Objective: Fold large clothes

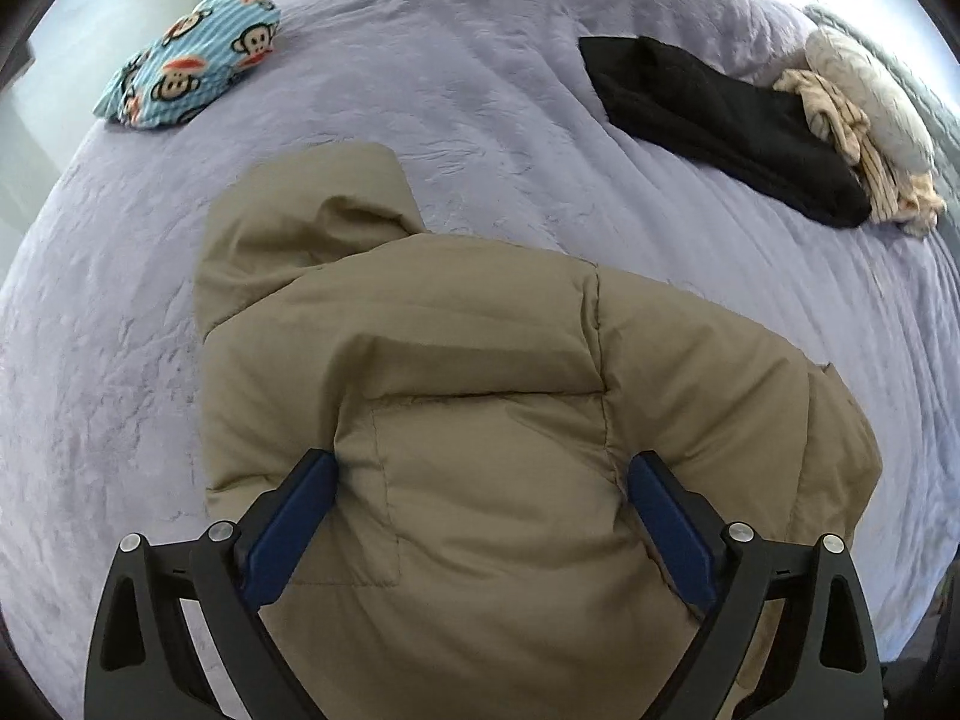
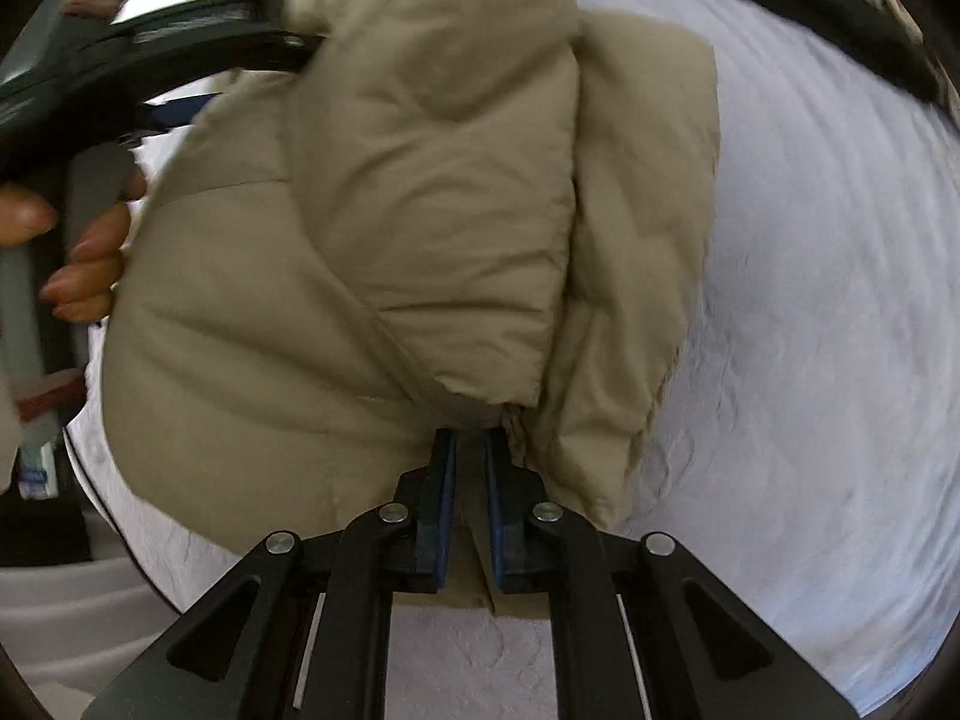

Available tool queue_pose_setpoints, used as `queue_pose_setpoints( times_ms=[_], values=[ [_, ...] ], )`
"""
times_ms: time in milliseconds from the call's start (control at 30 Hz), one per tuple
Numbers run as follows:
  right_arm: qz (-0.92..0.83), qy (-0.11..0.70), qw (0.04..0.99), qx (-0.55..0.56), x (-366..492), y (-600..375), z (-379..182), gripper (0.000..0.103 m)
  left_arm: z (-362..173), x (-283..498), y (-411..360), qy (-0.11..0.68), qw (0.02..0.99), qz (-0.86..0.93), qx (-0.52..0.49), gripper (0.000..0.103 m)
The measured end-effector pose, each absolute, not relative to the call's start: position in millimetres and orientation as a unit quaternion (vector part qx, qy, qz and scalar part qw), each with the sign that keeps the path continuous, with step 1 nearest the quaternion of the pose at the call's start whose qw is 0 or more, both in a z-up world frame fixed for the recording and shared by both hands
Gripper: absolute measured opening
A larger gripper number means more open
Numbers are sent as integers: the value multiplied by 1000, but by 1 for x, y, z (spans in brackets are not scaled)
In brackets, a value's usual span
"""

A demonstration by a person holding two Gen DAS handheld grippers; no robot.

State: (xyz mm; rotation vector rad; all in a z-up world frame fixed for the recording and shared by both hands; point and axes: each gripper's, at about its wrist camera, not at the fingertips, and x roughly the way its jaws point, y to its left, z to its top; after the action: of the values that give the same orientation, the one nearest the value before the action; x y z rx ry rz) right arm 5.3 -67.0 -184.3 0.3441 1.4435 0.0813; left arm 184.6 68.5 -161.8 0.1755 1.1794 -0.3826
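Observation:
A tan puffer jacket (image 1: 480, 360) with a hood (image 1: 300, 228) lies on the lavender bedspread (image 1: 468, 90). In the left wrist view my left gripper (image 1: 480, 474) stands wide open over the jacket's lower part. A padded bulge sits between its blue pads (image 1: 294, 516). In the right wrist view the jacket (image 2: 420, 210) is folded over itself. My right gripper (image 2: 471, 444) is shut on a fabric edge near the cuff of the folded-over sleeve. The left gripper's black frame (image 2: 180, 30) shows at the top left, with a person's hand (image 2: 90, 240) on its handle.
A blue monkey-print cloth (image 1: 192, 66) lies at the far left of the bed. A black garment (image 1: 720, 120), beige striped clothes (image 1: 852, 138) and a grey cushion (image 1: 870, 90) lie at the far right. The bed's edge (image 2: 120, 510) runs at lower left in the right wrist view.

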Motion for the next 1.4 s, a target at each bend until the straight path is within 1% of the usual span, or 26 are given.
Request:
queue_pose_setpoints(
  times_ms=[400, 867, 1133, 1400],
  values=[
    [31, 673, 721, 164, 30, -71, -185, 9, -138, 156, 93, 565, 801, -185, 71, 97],
    [18, 669, 724, 165, 15, -67, -175, 11, -123, 124, 139, 573, 799, -167, 74, 97],
    [14, 669, 724, 167, 10, -68, -175, 13, -121, 103, 165, 576, 798, -160, 75, 97],
    [14, 671, 721, 175, -13, -64, -149, 13, -142, 40, 196, 610, 776, -149, 62, 97]
  ],
)
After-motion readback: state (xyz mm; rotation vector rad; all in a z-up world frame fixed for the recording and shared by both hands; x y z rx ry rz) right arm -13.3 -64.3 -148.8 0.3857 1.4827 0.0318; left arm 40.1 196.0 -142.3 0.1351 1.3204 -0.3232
